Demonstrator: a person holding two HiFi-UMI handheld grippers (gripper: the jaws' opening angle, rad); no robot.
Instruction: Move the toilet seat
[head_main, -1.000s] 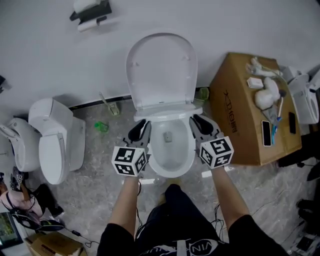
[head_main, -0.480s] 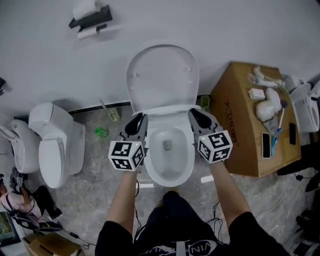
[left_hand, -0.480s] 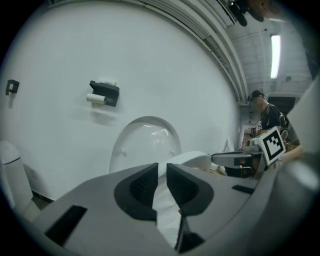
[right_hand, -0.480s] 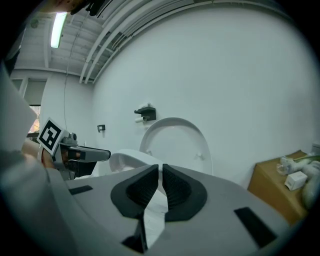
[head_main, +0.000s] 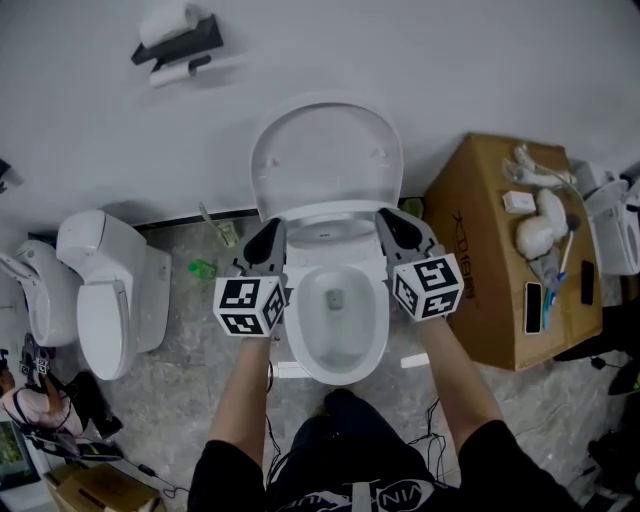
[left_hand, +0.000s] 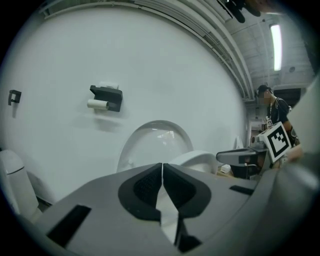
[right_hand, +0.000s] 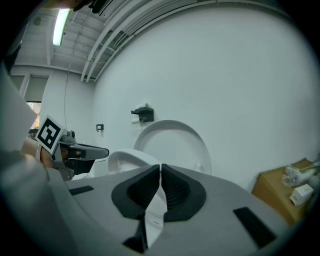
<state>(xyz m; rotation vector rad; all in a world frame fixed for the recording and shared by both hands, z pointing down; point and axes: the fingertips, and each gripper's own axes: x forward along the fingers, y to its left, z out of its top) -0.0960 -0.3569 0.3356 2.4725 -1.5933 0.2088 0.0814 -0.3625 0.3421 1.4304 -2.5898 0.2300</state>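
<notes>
The left tongs (left_hand: 162, 180) are clenched, pads meeting at the tips, with a white edge of the toilet seat (left_hand: 197, 159) wedged in just below them. The right tongs (right_hand: 160, 180) are closing on the opposite side of the same seat, and a thin white strip of it runs down between their pads. From above, the two sit on either side of the toilet, left and right of its back end, each with its marker cube towards the person holding them.

The seat itself is tipped up off the bowl (head_main: 337, 377), carried between the two tongs, in front of the lid (head_main: 325, 160), which stands open against the white wall.

On the person's right, close beside the toilet, stands a cardboard box (head_main: 480, 260) with small white items and a dark phone-like slab on top. To the left, a second toilet (head_main: 110, 290) sits on the grey mottled floor (head_main: 190, 390). A black paper holder (head_main: 175, 40) hangs high on the wall.
</notes>
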